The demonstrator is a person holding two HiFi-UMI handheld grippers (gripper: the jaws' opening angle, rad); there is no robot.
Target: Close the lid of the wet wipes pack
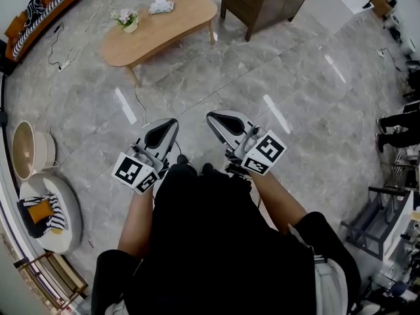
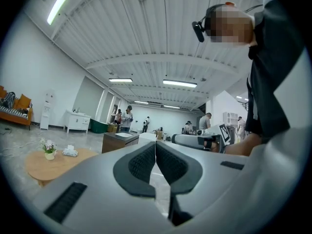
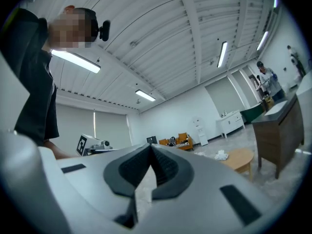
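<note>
Left gripper view shows the left gripper with its two dark ribbed pads pressed together at the tips and nothing between them. The right gripper view shows the right gripper closed on nothing in the same way. From the head view, the person holds both side by side in front of the body, pointing out over the grey stone floor.

The wet wipes pack lies well apart from both grippers, on a curved wooden table across the floor. It is too small to tell how its lid stands. Near it on the same table stands a small pot holding pale flowers. A dark cabinet stands just to the right of the table.

At the left edge of the floor a round beige basket turns its open mouth toward the camera. Just beside it, a round pale tub holds striped cloth and an orange cushion.
</note>
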